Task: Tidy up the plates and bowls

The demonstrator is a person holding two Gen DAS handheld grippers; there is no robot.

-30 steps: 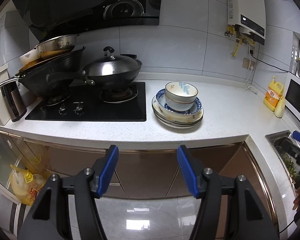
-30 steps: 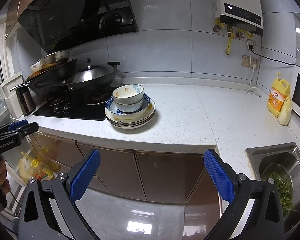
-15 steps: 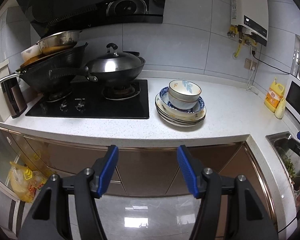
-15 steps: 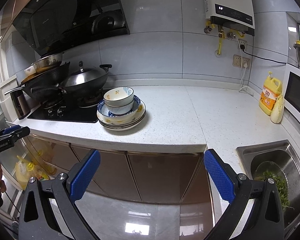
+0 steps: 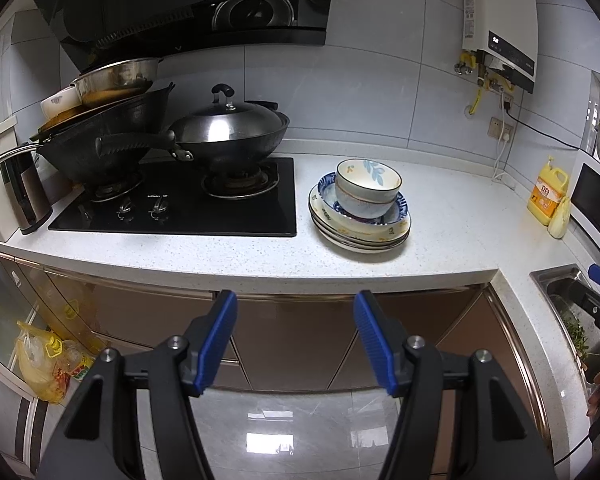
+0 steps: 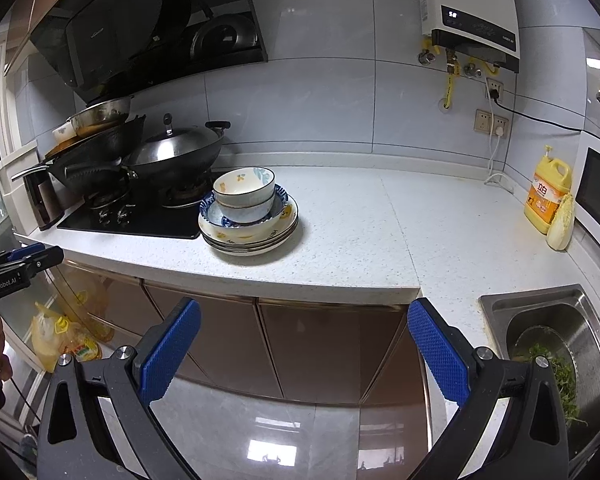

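Note:
A stack of plates (image 5: 360, 232) (image 6: 248, 236) sits on the white counter just right of the stove, with a blue-rimmed bowl (image 5: 396, 210) (image 6: 278, 202) and a white floral bowl (image 5: 368, 188) (image 6: 244, 186) nested on top. My left gripper (image 5: 294, 312) is open and empty, held below the counter's front edge in front of the cabinets. My right gripper (image 6: 304, 320) is open wider, also empty, below the counter edge and right of the stack. In the right wrist view the left gripper (image 6: 24, 258) shows at the far left.
Two black woks (image 5: 228, 136) sit on the gas stove (image 5: 180, 208), the left one piled with pans. A yellow detergent bottle (image 6: 548, 192) stands at the back right. A steel sink (image 6: 556, 340) holds greens. Brown cabinets (image 5: 300, 332) and a yellow bag (image 5: 44, 360) are below.
Both views have shifted slightly: the stack sits a little higher and farther left in the right wrist view. Both grippers stay open and empty.

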